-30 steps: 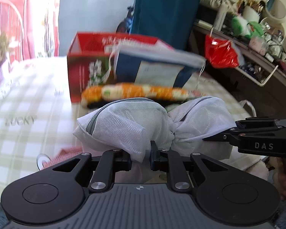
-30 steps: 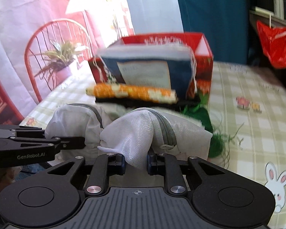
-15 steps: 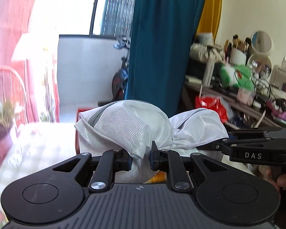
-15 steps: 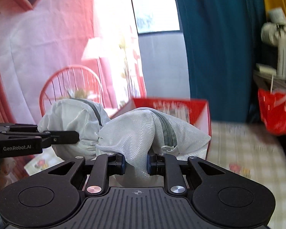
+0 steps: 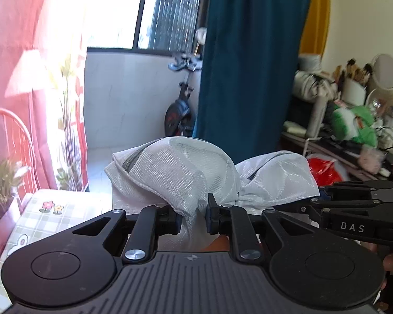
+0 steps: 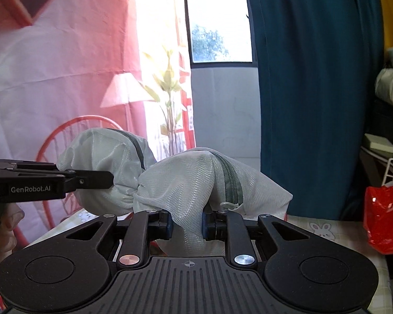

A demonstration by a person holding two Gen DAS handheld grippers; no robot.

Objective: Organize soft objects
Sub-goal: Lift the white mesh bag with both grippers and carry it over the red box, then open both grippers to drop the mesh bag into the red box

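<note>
Hanging sideways between both grippers, white mesh bag pinched tight by left fingers and, likely, right fingers.

left hand-held gripper clamped, right hand-held gripper clamped

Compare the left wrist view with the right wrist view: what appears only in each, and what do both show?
Only the left wrist view shows the dark scooter by the white balcony wall and the cluttered shelf with a round white mirror.

Only the right wrist view shows the white rabbit print on the checked tablecloth.

Both show the white mesh zip bag, pinched by the left gripper and the right gripper, plus the teal curtain.
</note>
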